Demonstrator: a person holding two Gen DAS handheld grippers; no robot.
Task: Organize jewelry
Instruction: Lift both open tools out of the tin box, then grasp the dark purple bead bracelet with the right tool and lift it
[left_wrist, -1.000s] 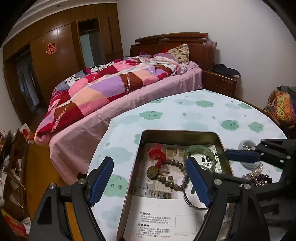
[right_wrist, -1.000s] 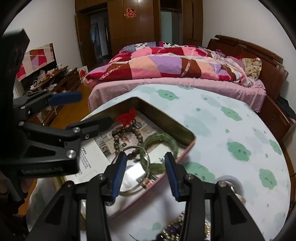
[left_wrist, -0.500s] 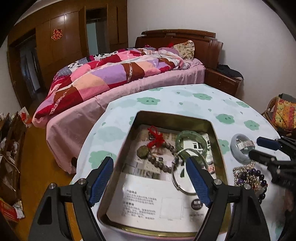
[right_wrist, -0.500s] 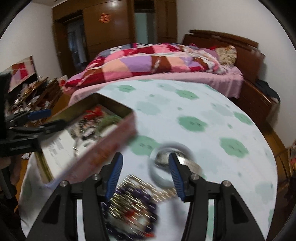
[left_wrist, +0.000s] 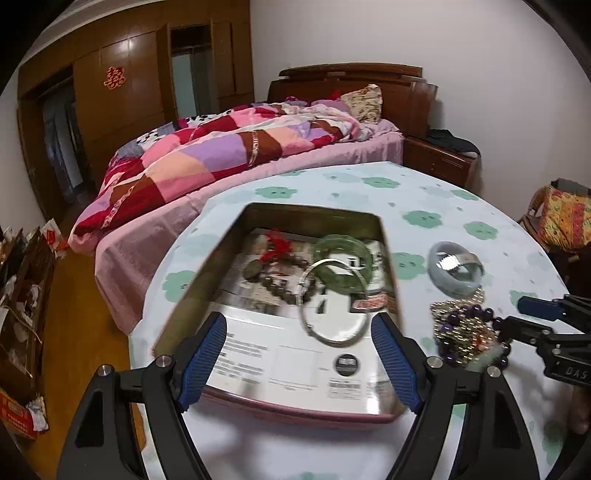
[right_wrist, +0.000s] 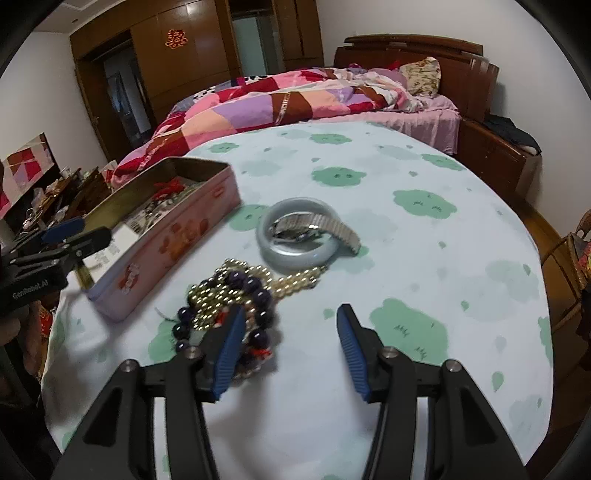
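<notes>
Both grippers are angled down at the round table (right_wrist: 424, 258). Nothing is held by the left gripper (left_wrist: 299, 363), spread over the tin (left_wrist: 221, 258), or by the right gripper (right_wrist: 290, 350), whose jaws, just closing slightly, stand apart beside a bead heap (right_wrist: 236, 295). Three bangles are counted: two in the tin, one grey bangle (right_wrist: 299, 254) outside. "GenRobot.AI" is read.

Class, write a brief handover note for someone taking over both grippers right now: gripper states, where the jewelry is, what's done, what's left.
Left gripper: open, empty, over the tin's near end.
Right gripper: open, empty, its jaws just closing slightly, beside the bead pile.
Done: green bangle, silver bangle, brown bead bracelet lie in the tin.
Left on the tablecloth: grey bangle with watch across it, plus the purple and gold beads.
</notes>
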